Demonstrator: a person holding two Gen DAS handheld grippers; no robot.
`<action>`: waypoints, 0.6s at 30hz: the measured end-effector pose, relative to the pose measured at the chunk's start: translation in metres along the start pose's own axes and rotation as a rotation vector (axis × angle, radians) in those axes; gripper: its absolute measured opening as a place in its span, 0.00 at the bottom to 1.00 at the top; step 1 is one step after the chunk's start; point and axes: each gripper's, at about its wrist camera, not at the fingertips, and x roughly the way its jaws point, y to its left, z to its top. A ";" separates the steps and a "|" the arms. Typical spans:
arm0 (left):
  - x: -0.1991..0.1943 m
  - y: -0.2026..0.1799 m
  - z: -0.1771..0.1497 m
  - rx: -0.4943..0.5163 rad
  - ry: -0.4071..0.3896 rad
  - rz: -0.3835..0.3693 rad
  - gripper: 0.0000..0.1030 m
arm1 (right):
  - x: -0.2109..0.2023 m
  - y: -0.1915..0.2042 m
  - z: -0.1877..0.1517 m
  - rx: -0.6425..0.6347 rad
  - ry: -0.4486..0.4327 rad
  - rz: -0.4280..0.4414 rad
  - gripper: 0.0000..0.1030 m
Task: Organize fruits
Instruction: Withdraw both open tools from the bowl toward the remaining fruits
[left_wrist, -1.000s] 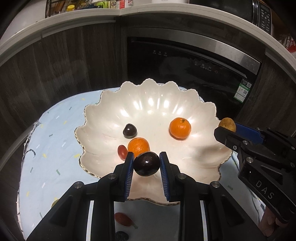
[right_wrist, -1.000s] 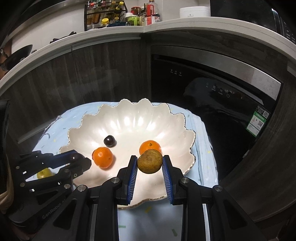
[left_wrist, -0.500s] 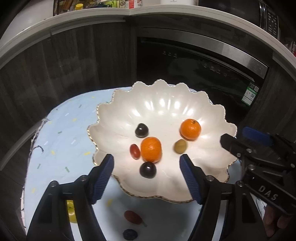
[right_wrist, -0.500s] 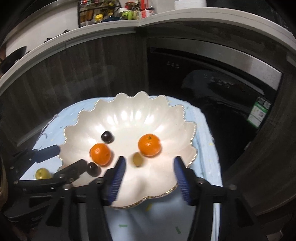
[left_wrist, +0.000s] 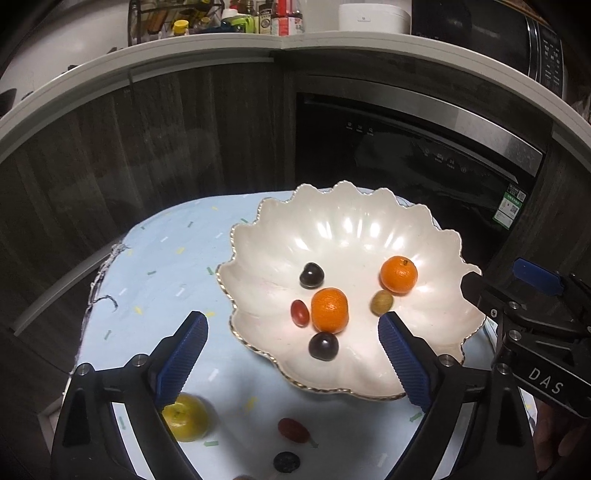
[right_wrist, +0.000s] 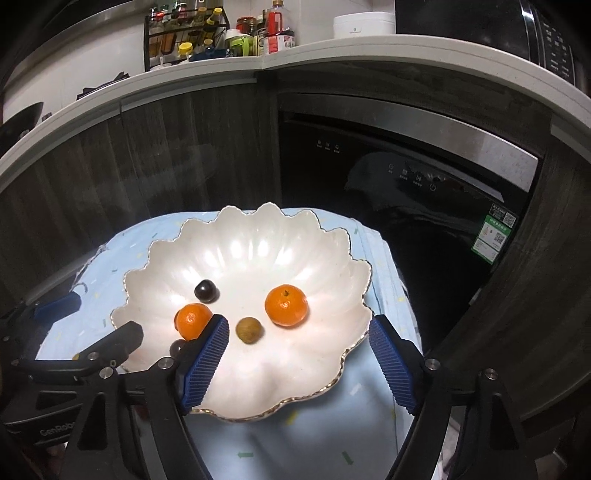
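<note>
A white scalloped bowl (left_wrist: 351, 229) on the pale blue cloth holds two oranges (left_wrist: 329, 309) (left_wrist: 399, 274), two dark plums (left_wrist: 311, 275) (left_wrist: 323, 345), a small red fruit (left_wrist: 299, 313) and a brownish-green round fruit (left_wrist: 382, 302). My left gripper (left_wrist: 291, 318) hangs above the bowl's near rim, its jaws opening wide with nothing gripped. In the right wrist view my right gripper (right_wrist: 298, 322) is over the bowl (right_wrist: 258, 251), jaws also opening, and the brownish fruit (right_wrist: 249, 329) lies loose below them. The near plum (right_wrist: 176, 347) is half hidden.
On the cloth in front of the bowl lie a yellow fruit (left_wrist: 186, 417), a red fruit (left_wrist: 292, 430) and a dark blue one (left_wrist: 286, 461). Dark cabinets and a dishwasher door (left_wrist: 406, 155) stand close behind. The cloth's frayed edge (left_wrist: 99, 280) is at the left.
Both grippers opened. The left let go of a dark plum and the right of the brownish fruit, and both now lie in the bowl. The left gripper drew back and up.
</note>
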 end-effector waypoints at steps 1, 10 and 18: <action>-0.001 0.001 0.000 -0.002 -0.002 0.001 0.93 | -0.001 0.001 0.000 -0.002 -0.002 -0.001 0.77; -0.021 0.017 -0.002 -0.016 -0.040 0.033 0.93 | -0.018 0.019 0.004 -0.035 -0.037 -0.011 0.77; -0.033 0.038 -0.008 -0.039 -0.048 0.062 0.93 | -0.028 0.036 0.002 -0.056 -0.053 -0.003 0.77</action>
